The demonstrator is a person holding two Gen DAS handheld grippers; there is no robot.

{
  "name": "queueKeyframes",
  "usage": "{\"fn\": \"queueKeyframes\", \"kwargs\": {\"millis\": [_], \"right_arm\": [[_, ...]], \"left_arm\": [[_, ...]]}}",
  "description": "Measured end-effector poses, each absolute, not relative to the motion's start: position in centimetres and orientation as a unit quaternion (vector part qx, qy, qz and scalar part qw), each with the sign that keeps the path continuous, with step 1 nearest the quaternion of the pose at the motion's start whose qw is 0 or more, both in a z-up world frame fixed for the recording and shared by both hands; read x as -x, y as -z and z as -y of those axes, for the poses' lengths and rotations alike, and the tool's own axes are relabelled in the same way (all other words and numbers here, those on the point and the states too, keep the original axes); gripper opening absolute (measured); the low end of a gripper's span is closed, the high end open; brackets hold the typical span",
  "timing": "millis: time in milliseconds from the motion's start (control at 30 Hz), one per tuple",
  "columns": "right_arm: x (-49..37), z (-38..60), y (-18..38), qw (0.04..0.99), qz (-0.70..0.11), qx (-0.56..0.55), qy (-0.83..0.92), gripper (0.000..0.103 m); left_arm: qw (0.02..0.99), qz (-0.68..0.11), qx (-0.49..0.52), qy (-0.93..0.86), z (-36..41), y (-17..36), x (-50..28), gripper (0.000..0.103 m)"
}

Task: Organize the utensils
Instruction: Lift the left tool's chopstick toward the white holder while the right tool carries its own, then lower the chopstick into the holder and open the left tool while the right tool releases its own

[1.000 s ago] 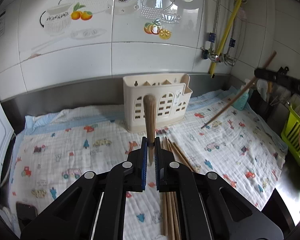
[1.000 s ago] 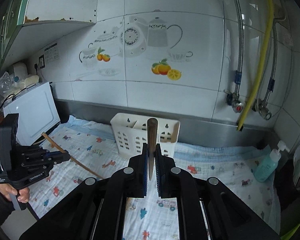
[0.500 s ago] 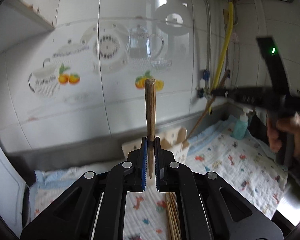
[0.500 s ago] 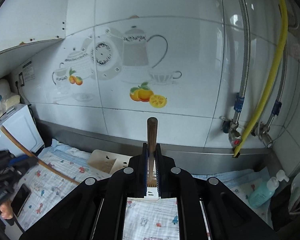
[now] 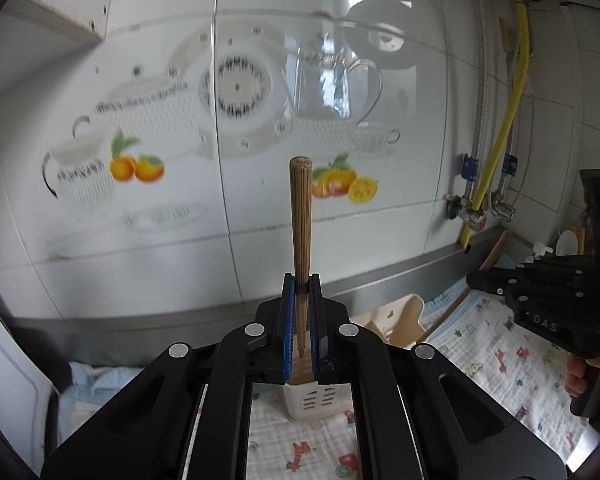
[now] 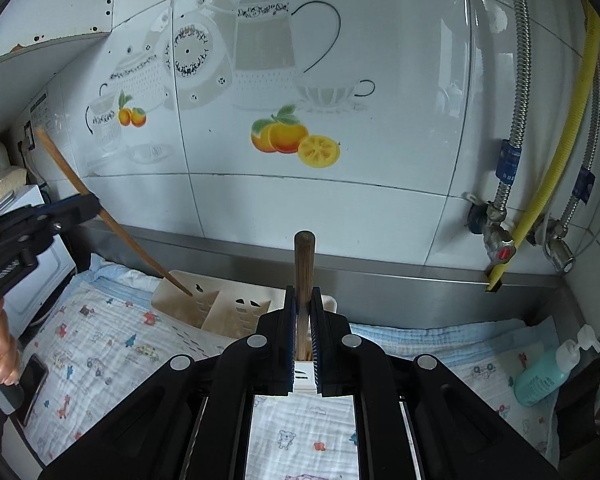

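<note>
Left hand-held gripper (image 5: 301, 320): I have its blue pads pinching a light wooden chopstick (image 5: 301, 224), which stands upright between them with its blunt end raised in front of the tiled wall (image 5: 140, 220). Seen from the right wrist view, this chopstick slants downward and its thin tip sits inside the left compartment of the cream utensil holder (image 6: 204, 312). Right hand-held gripper (image 6: 303, 332): I have its pads pressed onto a darker wooden chopstick (image 6: 304, 268), also upright, directly above the holder's right side. Its lower end is hidden behind the fingers, so I cannot tell whether it has entered a compartment. Utensil holder position: on the printed cloth (image 6: 100, 360) covering the tabletop, close to the steel backsplash (image 6: 400, 284). A teal soap bottle (image 6: 548, 376) stands at the far right of the cloth.
</note>
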State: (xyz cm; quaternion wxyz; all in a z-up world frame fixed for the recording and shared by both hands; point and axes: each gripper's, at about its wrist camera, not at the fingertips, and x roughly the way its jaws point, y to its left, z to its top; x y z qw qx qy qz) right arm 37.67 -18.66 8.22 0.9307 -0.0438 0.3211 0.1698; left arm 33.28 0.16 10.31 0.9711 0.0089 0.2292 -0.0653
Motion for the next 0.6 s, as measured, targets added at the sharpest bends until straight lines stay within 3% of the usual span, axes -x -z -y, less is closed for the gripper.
{"fn": "queueKeyframes", "kwargs": {"millis": [367, 600], "right_arm": [[-37.9, 18.9, -7.4, 0.931, -0.323, 0.042, -0.167, 0.008], [-37.5, 19.1, -7.7, 0.933, -0.316, 0.043, -0.165, 0.020]], "left_arm": [[0.957, -0.282, 0.010, 0.070, -0.6, -6.8, -35.8, 0.005], [0.954, -0.294, 0.010, 0.064, -0.6, -6.2, -36.1, 0.006]]}}
